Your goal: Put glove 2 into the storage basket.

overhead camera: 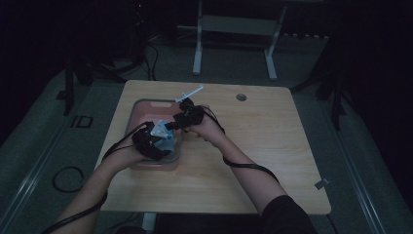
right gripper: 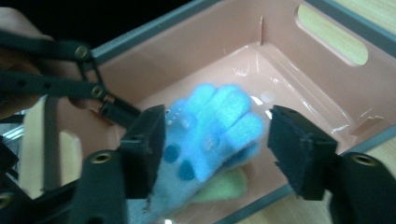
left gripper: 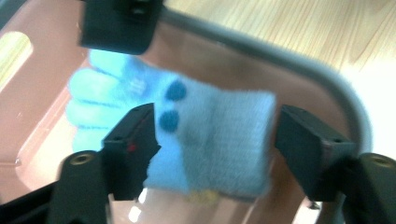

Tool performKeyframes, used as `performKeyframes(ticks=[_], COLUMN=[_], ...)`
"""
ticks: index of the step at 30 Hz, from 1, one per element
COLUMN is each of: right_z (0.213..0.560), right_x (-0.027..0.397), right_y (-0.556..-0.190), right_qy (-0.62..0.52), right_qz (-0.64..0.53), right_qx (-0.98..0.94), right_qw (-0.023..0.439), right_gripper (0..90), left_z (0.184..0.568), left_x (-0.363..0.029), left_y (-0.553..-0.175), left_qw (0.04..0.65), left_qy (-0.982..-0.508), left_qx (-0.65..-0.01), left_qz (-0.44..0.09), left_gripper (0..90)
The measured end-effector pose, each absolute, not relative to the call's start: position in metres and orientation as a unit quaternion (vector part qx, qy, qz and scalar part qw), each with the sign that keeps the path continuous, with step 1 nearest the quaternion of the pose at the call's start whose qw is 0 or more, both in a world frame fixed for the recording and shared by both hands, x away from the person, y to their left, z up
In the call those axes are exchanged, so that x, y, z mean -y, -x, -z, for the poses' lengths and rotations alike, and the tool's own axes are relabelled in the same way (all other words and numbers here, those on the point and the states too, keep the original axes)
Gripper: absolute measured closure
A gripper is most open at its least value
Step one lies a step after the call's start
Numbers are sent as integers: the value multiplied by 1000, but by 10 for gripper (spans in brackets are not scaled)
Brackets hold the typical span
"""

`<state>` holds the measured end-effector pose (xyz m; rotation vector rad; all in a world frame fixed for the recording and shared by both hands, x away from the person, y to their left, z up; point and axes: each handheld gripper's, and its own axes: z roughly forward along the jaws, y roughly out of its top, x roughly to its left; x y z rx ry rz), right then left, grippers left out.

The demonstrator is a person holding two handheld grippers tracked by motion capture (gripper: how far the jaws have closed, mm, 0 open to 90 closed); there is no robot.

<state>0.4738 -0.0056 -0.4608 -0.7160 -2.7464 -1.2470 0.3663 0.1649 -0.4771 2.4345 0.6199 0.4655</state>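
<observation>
A light blue knit glove (left gripper: 219,140) with dark blue dots hangs blurred inside a pink plastic bin (left gripper: 327,84). My left gripper (left gripper: 217,135) stands open around its cuff end; the left pad lies at the fabric's edge and the right pad stands clear of it. My right gripper (right gripper: 215,140) is open around the glove's finger end (right gripper: 210,121), with a gap at its right pad. Under the glove lies something pale green (right gripper: 226,186). In the high view both grippers, left (overhead camera: 151,141) and right (overhead camera: 182,119), meet over the bin (overhead camera: 141,105).
The bin has a grey rim and slot handles (right gripper: 331,32). It sits at the left of a wooden table (overhead camera: 263,146). A thin white object (overhead camera: 191,93) lies behind the bin, and a round cable hole (overhead camera: 241,97) is at the back. Dark floor surrounds the table.
</observation>
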Motion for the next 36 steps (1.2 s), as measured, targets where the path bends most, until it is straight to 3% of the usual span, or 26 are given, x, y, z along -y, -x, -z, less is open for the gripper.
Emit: performKeyframes(ticks=[1,6,7,13,24,36], right_z=[458,456,455,458,466,483], right_x=[12,22,33,52,78,113], right_y=[-469,-464,-460,-454,-445,-440], right_qy=[225,216,215,204,201,207], right_qz=[410,417,430,428,416,409], right_qx=[884,882,876,880,887,889], right_qw=[29,34,37,22,1,10], right_gripper=[284,235,190,171,164,152], left_z=[474,470,468,464,460,465], left_x=[-165,-160,-154,-143,-111,-74], left_y=[-364,-361,-358,-354,-349,-342], left_qw=[305,303,307,320,336,337], left_qy=[-908,-910,-909,-905,-909,-916], left_qx=[-233,-235,-235,-236,-204,-162], left_qz=[-168,-157,-156,-153,-140,-145], left_gripper=[242,134,112,24,24,24])
